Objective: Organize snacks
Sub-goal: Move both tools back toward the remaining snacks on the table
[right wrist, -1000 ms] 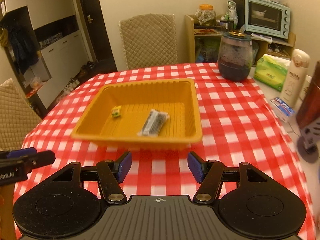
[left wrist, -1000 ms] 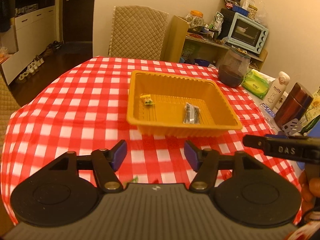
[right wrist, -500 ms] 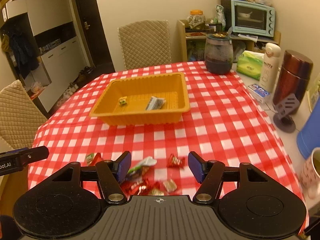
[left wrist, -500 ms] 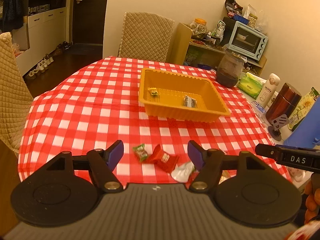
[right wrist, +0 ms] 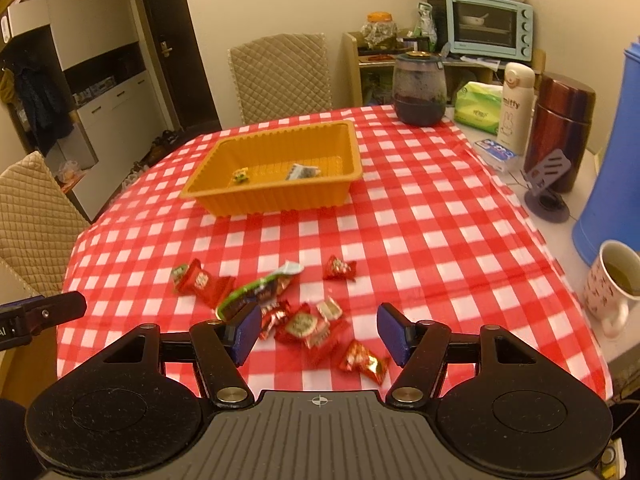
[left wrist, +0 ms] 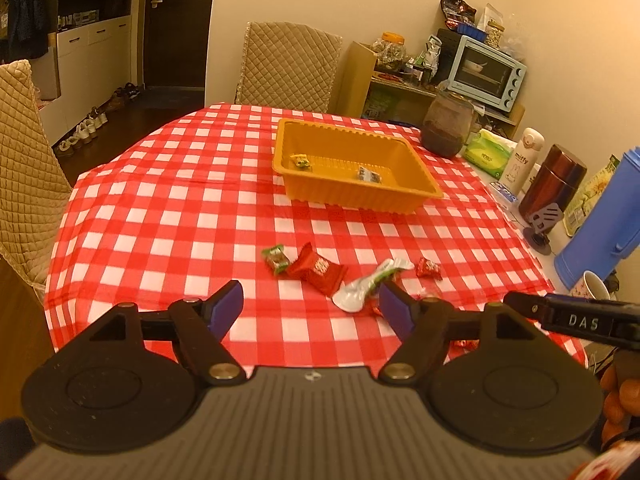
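Observation:
An orange tray (left wrist: 416, 194) (right wrist: 280, 200) sits mid-table on the red checked cloth, holding a small yellow-green candy (left wrist: 300, 160) (right wrist: 241, 176) and a dark packet (left wrist: 368, 175) (right wrist: 303, 171). Several wrapped snacks lie near the front edge: a green candy (left wrist: 275, 258), a red packet (left wrist: 320, 274), a white-green wrapper (left wrist: 370, 286) (right wrist: 256, 290), a red candy (left wrist: 429, 269) (right wrist: 339, 269) and a red pile (right wrist: 308, 326). My left gripper (left wrist: 310, 308) hangs above them, its jaws opening with nothing between them. My right gripper (right wrist: 318, 330) stands open over the pile, gripping nothing.
At the right edge stand a dark jar (right wrist: 419, 90), tissue pack (right wrist: 478, 110), white bottle (right wrist: 516, 104), brown flask (right wrist: 560, 128), blue jug (right wrist: 612, 184) and a full mug (right wrist: 614, 284). Quilted chairs (left wrist: 288, 68) (left wrist: 24, 184) stand behind and left of the table.
Both grippers have drawn back from the tray toward the table's front edge, bringing the loose snacks into view. The left jaws have spread wider.

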A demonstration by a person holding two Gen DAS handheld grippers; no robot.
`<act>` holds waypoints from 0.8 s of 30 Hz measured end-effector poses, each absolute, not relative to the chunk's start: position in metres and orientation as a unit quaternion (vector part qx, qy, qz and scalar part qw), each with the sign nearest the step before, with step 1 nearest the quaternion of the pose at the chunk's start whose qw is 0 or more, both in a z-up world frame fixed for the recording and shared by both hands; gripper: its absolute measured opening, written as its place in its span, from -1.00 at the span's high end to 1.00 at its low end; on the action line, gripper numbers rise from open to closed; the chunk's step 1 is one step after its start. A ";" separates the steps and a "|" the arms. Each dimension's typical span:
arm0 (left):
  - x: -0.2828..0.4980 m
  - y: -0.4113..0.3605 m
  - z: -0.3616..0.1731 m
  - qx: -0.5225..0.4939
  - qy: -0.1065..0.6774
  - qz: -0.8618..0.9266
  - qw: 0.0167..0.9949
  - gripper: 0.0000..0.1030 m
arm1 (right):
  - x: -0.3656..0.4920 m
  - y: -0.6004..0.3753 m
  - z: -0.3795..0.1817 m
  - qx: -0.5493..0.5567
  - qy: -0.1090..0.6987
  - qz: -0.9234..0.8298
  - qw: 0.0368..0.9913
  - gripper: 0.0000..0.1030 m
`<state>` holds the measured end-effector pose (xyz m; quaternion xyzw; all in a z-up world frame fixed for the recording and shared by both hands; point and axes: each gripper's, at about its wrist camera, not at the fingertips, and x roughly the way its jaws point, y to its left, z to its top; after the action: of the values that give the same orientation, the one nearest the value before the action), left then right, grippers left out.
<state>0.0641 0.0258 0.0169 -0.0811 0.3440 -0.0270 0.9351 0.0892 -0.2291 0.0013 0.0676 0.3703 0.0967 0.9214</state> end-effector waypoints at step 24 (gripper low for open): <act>0.062 0.006 -0.019 -0.075 0.372 -0.037 0.924 -0.47 | 0.057 -0.254 -0.050 0.049 0.368 0.081 0.925 -0.24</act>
<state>0.0619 0.0064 -0.0188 -0.0749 0.3722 -0.0372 0.9244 0.0570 -0.2544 -0.0497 0.0493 0.3680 0.0813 0.9250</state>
